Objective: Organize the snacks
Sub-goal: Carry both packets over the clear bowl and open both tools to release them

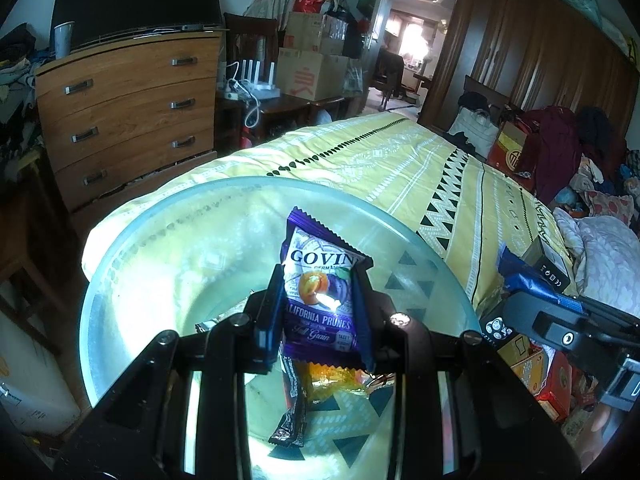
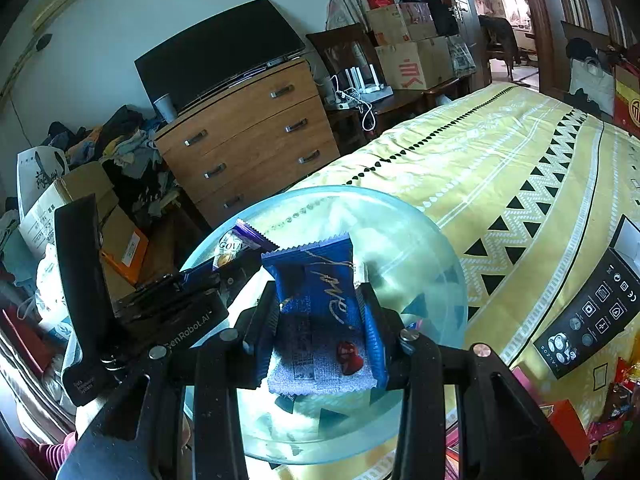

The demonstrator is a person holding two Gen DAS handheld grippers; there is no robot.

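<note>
A clear glass bowl (image 1: 132, 264) sits on the yellow patterned bed; it also shows in the right wrist view (image 2: 432, 248). My left gripper (image 1: 318, 312) is shut on a purple prunes packet (image 1: 320, 280) and holds it over the bowl. An orange wrapper (image 1: 332, 380) and a dark wrapper (image 1: 290, 420) lie in the bowl below it. My right gripper (image 2: 320, 316) is shut on a blue chocolate packet (image 2: 320, 304) above the bowl. The left gripper body (image 2: 172, 312) with the prunes packet (image 2: 232, 246) shows at the left of the right wrist view.
A black shaver box (image 2: 592, 312) lies on the bed at right. Loose snack boxes (image 1: 552, 380) lie on the bed to the right of the bowl. A wooden dresser (image 1: 128, 112) stands beyond the bed's foot. Clothes and cartons are piled at the left (image 2: 80, 184).
</note>
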